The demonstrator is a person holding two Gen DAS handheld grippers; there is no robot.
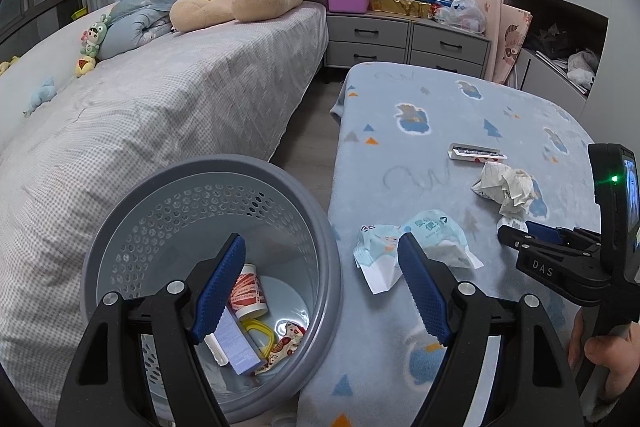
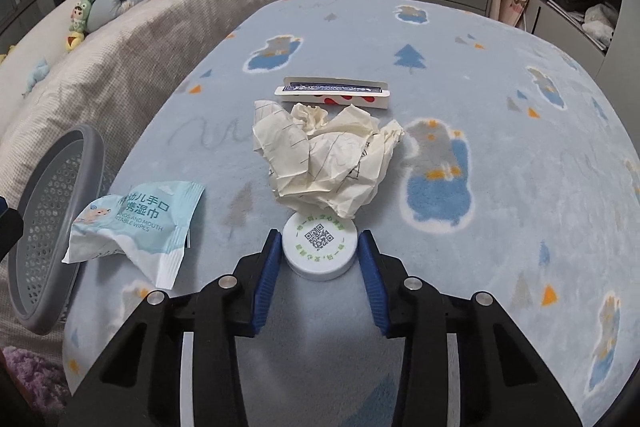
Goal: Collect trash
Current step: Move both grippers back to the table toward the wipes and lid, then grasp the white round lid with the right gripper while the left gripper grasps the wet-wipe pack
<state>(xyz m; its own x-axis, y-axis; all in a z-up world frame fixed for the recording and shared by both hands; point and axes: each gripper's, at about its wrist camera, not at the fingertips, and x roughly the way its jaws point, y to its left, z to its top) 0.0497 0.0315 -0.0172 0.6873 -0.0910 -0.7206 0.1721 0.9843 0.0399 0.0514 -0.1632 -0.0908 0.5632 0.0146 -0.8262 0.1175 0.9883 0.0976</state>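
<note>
Pickup step: right gripper (image 2: 319,254) jaws pinching white lid (image 2: 319,251) on tabletop (image 2: 500,187) just below crumpled paper (image 2: 324,159), left gripper (image 1: 322,281) jaws spread & empty over bin (image 1: 332,239); next, lift lid w/o slipping, carry to bin.

crumpled paper (image 2: 326,157) behind lid (image 2: 319,245), on blanket (image 2: 500,131).

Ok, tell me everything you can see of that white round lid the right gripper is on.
The white round lid looks like smooth plastic, a low disc with a rounded rim. Its top faces up and carries a printed QR code ringed by green characters. It lies flat on the blue fleece blanket, just in front of the crumpled paper, whose lower edge overlaps its far rim. The right gripper is closed on it, blue pads pressed to opposite sides.
</note>
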